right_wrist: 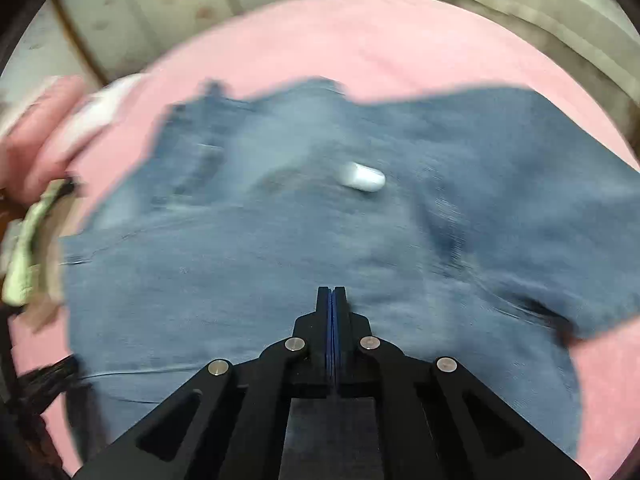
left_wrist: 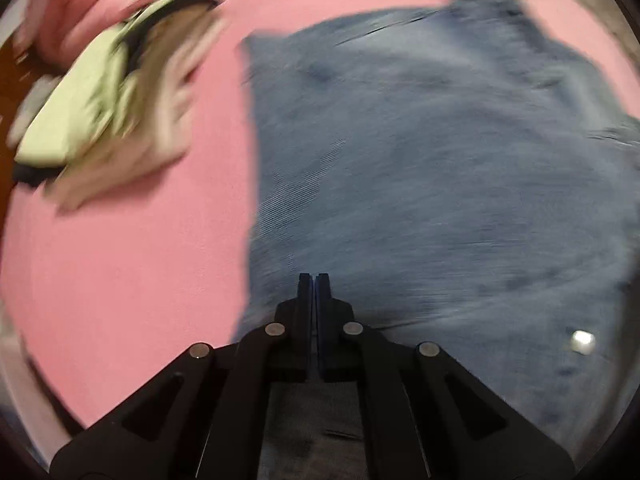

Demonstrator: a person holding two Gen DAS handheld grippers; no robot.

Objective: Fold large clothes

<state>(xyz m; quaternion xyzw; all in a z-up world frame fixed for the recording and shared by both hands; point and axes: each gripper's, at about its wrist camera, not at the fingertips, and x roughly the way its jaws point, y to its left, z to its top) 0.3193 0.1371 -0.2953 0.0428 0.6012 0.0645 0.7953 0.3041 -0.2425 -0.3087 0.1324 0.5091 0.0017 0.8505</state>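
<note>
Blue denim jeans (left_wrist: 440, 160) lie spread flat on a pink bed sheet (left_wrist: 120, 280), blurred by motion. My left gripper (left_wrist: 314, 279) hovers over the jeans' near left part, its jaws shut with nothing visible between them. A shiny metal button (left_wrist: 582, 342) shows on the denim at lower right. In the right wrist view the same jeans (right_wrist: 280, 260) fill the middle, with the button (right_wrist: 362, 177) as a pale blur. My right gripper (right_wrist: 331, 290) is shut above the denim, and no cloth shows between its pads.
A pile of pale green and beige clothes (left_wrist: 100, 100) sits on the sheet left of the jeans, also at the left edge of the right wrist view as a stack (right_wrist: 28, 256). Pink bedding (left_wrist: 60, 20) lies behind it. A floral wall (right_wrist: 140, 0) rises beyond the bed.
</note>
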